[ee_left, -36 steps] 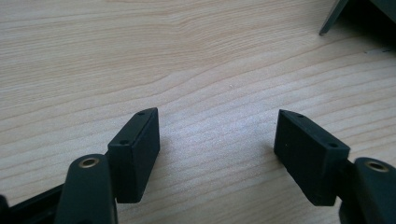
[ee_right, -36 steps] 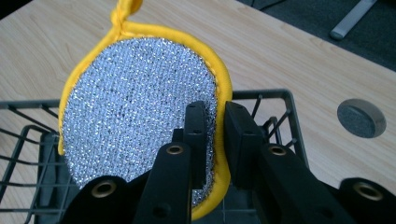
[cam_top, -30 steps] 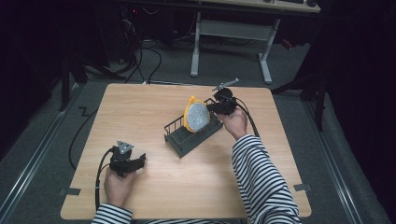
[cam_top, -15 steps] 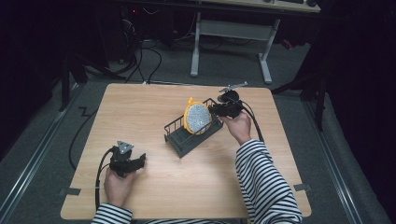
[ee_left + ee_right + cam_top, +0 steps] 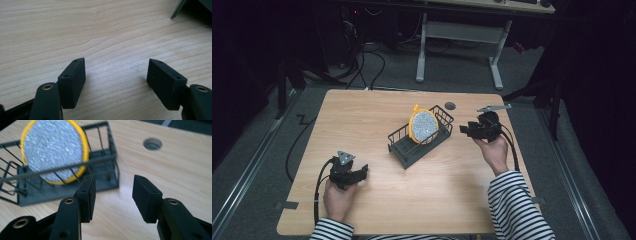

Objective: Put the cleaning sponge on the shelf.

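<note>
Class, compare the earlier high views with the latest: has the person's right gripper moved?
Yes. The right gripper has drawn rightward, away from the black wire rack that holds the round yellow-rimmed silver disc; its jaws have just been opening, with nothing between them.

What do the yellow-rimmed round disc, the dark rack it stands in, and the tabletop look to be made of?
The yellow-rimmed round disc has a glittery silver-grey face, perhaps scouring mesh or speckled foam; I cannot tell which. The dark wire rack looks like thin metal rods with a matt black coating over a solid base. The light wooden tabletop shows printed-looking grain, probably laminate.
</note>
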The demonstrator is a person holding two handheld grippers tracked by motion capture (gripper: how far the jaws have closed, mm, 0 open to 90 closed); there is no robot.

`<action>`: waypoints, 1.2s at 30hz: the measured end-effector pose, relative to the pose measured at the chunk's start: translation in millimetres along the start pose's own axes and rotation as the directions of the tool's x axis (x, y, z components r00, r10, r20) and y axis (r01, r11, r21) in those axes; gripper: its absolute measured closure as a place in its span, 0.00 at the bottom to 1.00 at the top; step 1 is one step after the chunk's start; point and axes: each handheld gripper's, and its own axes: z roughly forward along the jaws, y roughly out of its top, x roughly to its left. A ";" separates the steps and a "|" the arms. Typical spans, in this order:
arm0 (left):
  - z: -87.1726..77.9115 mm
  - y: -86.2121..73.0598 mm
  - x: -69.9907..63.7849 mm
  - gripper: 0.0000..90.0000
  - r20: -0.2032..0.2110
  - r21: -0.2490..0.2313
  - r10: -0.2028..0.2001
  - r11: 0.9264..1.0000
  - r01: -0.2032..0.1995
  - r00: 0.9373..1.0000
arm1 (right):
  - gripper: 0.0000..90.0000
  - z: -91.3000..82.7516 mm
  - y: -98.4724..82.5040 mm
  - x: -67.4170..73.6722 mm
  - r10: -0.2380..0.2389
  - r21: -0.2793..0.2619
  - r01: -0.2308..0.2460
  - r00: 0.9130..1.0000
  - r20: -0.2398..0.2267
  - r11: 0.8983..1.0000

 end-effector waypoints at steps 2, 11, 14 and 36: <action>0.1 0.0 0.0 0.36 0.000 -0.001 0.000 1.000 0.000 1.000 | 0.60 -7.0 -9.4 -7.7 0.018 0.005 -0.018 1.000 0.019 1.000; 0.0 0.0 0.0 0.36 0.000 0.000 0.000 1.000 0.000 1.000 | 0.58 -26.8 -42.5 -21.9 0.077 -0.022 -0.076 0.996 0.036 0.997; 0.0 0.0 0.0 0.35 0.000 0.000 0.000 1.000 0.000 1.000 | 0.57 -29.4 -55.2 -21.4 0.074 -0.019 -0.073 0.996 0.054 0.997; 0.0 0.0 0.0 0.36 0.000 0.000 0.000 1.000 0.000 1.000 | 0.56 -21.8 -132.1 -24.6 0.140 0.013 -0.142 0.985 0.103 0.990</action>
